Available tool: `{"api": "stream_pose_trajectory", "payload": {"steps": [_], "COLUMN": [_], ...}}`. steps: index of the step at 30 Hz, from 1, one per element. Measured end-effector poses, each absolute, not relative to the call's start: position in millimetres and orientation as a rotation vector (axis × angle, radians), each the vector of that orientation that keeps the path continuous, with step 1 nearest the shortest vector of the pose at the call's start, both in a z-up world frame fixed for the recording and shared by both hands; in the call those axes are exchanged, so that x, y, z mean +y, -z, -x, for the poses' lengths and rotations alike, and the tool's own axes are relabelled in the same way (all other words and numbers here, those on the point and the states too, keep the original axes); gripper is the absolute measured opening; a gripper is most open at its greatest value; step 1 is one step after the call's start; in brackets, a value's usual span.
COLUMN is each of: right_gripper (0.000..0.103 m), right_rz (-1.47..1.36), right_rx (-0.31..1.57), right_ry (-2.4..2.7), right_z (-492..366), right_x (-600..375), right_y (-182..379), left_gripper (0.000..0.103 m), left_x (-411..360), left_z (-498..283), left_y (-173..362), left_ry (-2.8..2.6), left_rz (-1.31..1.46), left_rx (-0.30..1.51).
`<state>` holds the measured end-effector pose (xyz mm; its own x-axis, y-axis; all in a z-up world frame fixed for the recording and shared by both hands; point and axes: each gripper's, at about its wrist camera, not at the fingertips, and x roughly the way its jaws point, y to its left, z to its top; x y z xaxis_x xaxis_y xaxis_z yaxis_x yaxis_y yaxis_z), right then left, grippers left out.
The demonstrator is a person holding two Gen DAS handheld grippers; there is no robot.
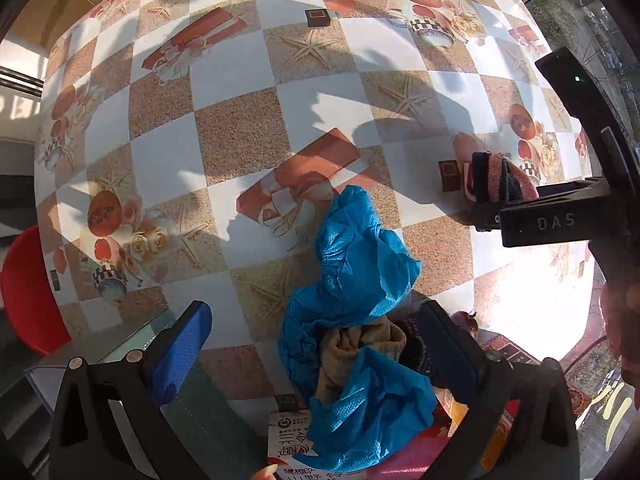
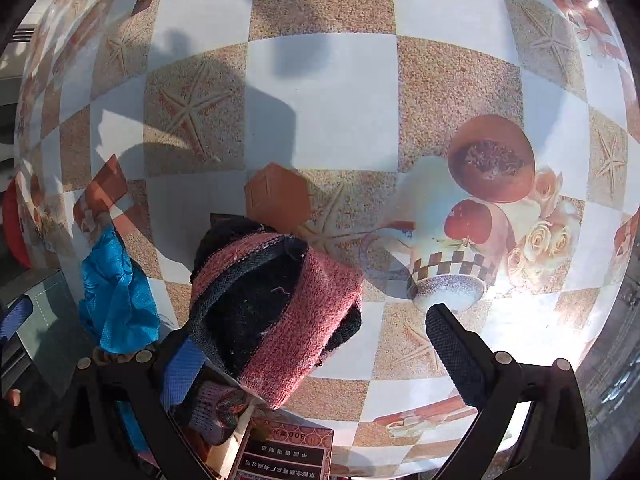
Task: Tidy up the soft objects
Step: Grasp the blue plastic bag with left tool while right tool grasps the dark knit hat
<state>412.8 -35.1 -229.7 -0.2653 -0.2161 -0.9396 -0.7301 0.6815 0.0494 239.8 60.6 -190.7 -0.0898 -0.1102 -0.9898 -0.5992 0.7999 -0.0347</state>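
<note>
Two grippers are up: my left gripper (image 1: 316,344) has its jaws spread wide around a crumpled blue cloth (image 1: 360,280) at six o'clock on the checkered bench (image 1: 240,128). My right gripper (image 2: 316,344) shows a wide gap too — a pink-and-black knit piece (image 2: 276,312) lies draped against the seven o'clock finger, not pinched.

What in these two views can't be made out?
- Left wrist: beige sock mostly wrapped by blue plastic cover.
- Left wrist: box cut off by bottom edge.
- Right wrist: knitted item hides whether right claw grips it.
</note>
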Motion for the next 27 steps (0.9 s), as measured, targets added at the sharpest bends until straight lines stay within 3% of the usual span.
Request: {"api": "stream_pose_trajectory", "payload": {"steps": [6, 13, 15, 16, 17, 18, 20, 21, 27], "right_gripper": [0.103, 0.103, 0.103, 0.099, 0.092, 0.075, 0.057, 0.05, 0.049], "right_rz": [0.604, 0.589, 0.627, 0.644, 0.652, 0.657, 0.659, 0.64, 0.508], "right_rx": [1.813, 1.694, 1.663, 1.659, 1.659, 1.659, 1.644, 1.653, 1.641], "right_ry": [-0.559, -0.713, -0.724, -0.719, -0.711, -0.697, -0.68, -0.689, -0.719], "right_z": [-441.0, -419.0, -413.0, -410.3, -408.0, -406.5, -404.2, -405.3, -412.8], "right_x": [-96.0, -84.7, -80.7, -79.7, -80.4, -82.6, -87.5, -91.0, -118.0], "right_y": [220.7, 202.0, 203.6, 205.0, 205.6, 205.8, 202.3, 199.9, 163.7], "left_gripper": [0.101, 0.096, 0.08, 0.077, 0.066, 0.043, 0.02, 0.019, 0.018], "left_x": [54.8, 50.7, 49.8, 48.5, 48.3, 48.1, 53.1, 56.7, 68.2], "left_z": [-257.9, -263.4, -263.3, -263.5, -263.6, -263.4, -263.0, -260.2, -231.3], "left_y": [228.0, 249.8, 252.8, 252.0, 248.8, 244.9, 236.7, 231.1, 180.0], "left_ry": [-0.39, -0.371, -0.367, -0.373, -0.374, -0.37, -0.36, -0.379, -0.494], "left_rz": [0.528, 0.513, 0.523, 0.522, 0.516, 0.51, 0.546, 0.561, 0.598], "left_rx": [1.75, 1.828, 1.838, 1.83, 1.817, 1.804, 1.774, 1.746, 1.548]}}
